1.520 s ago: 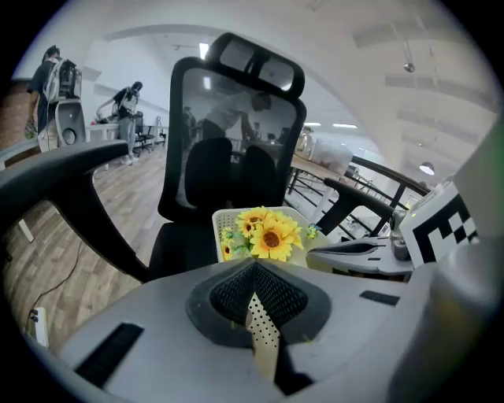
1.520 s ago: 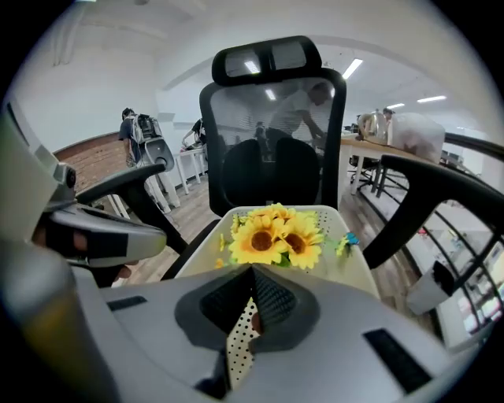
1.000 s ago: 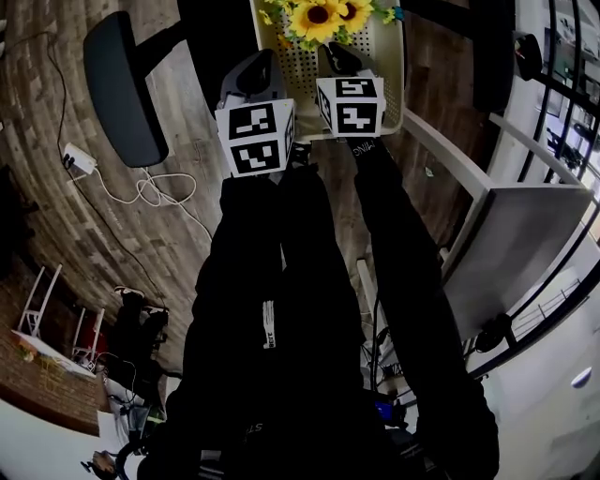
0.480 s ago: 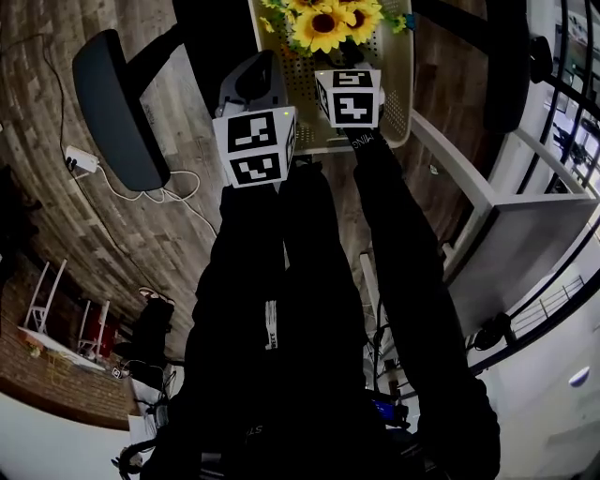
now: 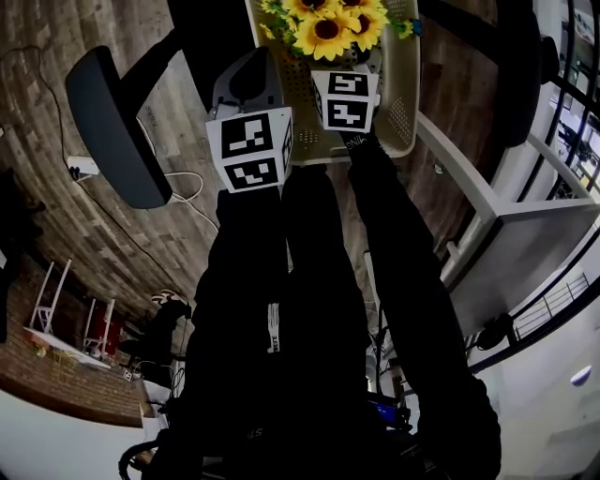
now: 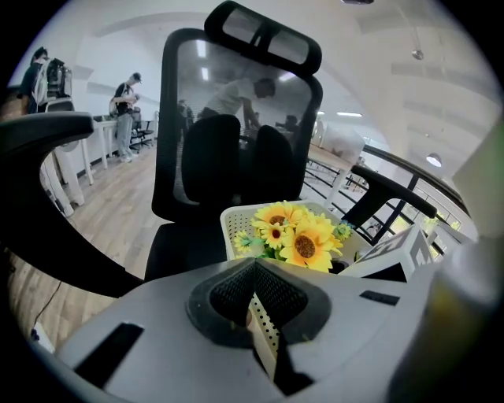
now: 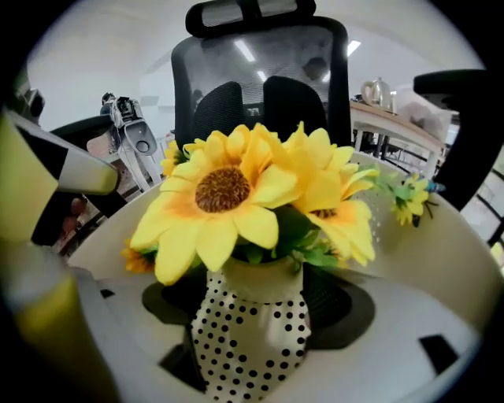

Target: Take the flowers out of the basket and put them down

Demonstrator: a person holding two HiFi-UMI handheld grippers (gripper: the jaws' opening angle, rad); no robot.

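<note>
A bunch of yellow sunflowers (image 5: pixel 323 28) in a white vase with black dots (image 7: pixel 252 330) stands in a cream perforated basket (image 5: pixel 398 103) on a black chair seat. My left gripper (image 5: pixel 267 80) is shut on the basket's left wall (image 6: pixel 264 334), and the blooms (image 6: pixel 303 244) show just beyond it. My right gripper (image 5: pixel 352 56) reaches into the basket from the near side. Its jaws have just been opening, and the dotted vase stands between them with a gap on each side. The flower heads (image 7: pixel 228 189) fill the right gripper view above the jaws.
The basket rests on a black office chair with a mesh backrest (image 6: pixel 236 118) and an armrest (image 5: pixel 108 112) at the left. A white desk (image 5: pixel 525 234) stands to the right. A power strip with cable (image 5: pixel 84 167) lies on the wooden floor. People stand far behind (image 6: pixel 126 102).
Both marker cubes have shifted up the picture toward the basket, the right one further in under the sunflowers. More of the basket and blooms now shows.
</note>
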